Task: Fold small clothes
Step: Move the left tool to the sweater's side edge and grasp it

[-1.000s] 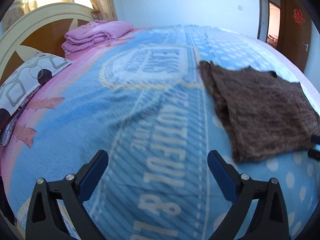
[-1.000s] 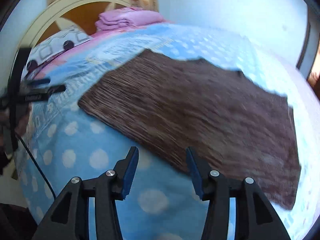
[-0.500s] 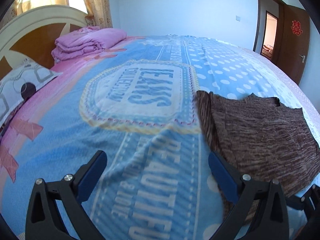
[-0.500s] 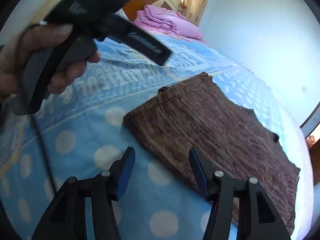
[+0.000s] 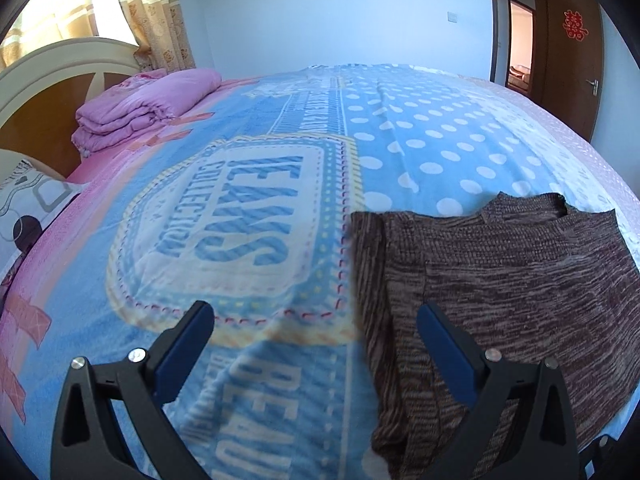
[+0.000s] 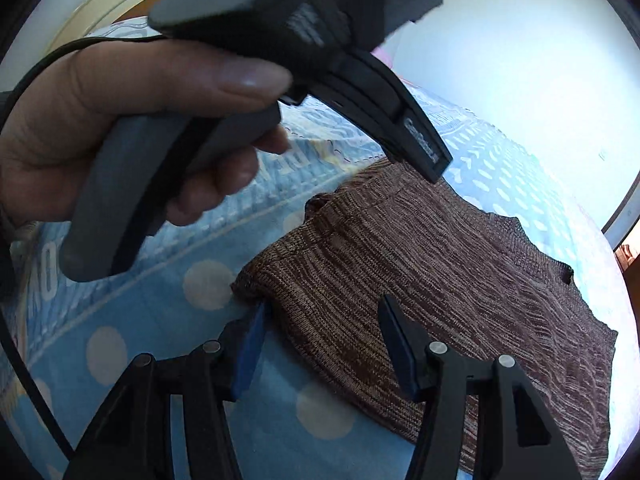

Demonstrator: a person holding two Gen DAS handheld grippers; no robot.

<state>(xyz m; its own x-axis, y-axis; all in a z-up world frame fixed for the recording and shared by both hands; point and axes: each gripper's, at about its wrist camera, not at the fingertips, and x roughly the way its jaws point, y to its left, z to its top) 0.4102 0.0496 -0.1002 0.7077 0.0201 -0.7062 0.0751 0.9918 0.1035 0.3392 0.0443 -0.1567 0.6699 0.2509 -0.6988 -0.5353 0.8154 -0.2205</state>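
Left wrist view. My left hand-held gripper [image 5: 316, 344]: angled down over the bed [image 5: 440, 136], jaws wide apart, nothing between the pads. Brown knit sweater [image 5: 500, 280]: flat on the blue printed blanket [image 5: 256, 220], right of the gripper; its folded left edge lies between the two fingers, right finger over the knit. Against a second ago: the sweater sits lower and larger in view, and the blanket's badge print has drawn close. Around: folded pink quilt [image 5: 140, 112] by the headboard [image 5: 48, 72], patterned pillow [image 5: 28, 204], curtain [image 5: 152, 12], brown door [image 5: 572, 48].

Right wrist view. My right hand-held gripper [image 6: 320, 344]: tilted down, jaws parted, straddling the sweater's [image 6: 440, 280] near corner; pads not pressing it. Against a second ago: my left hand [image 6: 120, 128], gripping its tool's handle, now fills the upper left and hides the headboard and quilt. Black cable [image 6: 24, 364]: runs down the left edge.
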